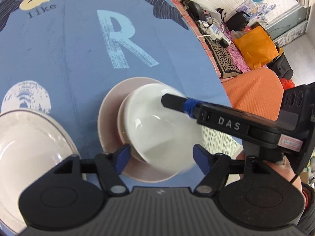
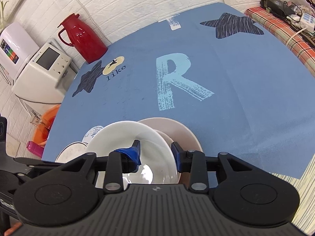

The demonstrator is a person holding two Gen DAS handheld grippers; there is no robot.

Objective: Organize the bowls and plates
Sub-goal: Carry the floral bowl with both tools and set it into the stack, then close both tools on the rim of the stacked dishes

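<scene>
Table: blue printed cloth (image 2: 246,90) covered it, dishes sat near the front edge.
Pink plate: pink plate (image 1: 110,106) lay flat on the cloth, under the bowl.
White bowl: white bowl (image 1: 157,125) sat tilted over the plate; glazed, stiff, slippery, chippable, so take it by the rim.
Clear bowl: clear bowl (image 1: 29,141) stood just left of the plate.
Right gripper: right gripper (image 2: 155,151) had its fingers clamped across the white bowl's rim.
Left gripper: left gripper (image 1: 159,155) had its fingers apart, flanking the bowl, contact unclear.

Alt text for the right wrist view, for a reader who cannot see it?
The right tool straddles the rim of a white bowl over a pinkish plate on a blue tablecloth printed with an R. A red thermos jug stands by the white brick wall.
</scene>
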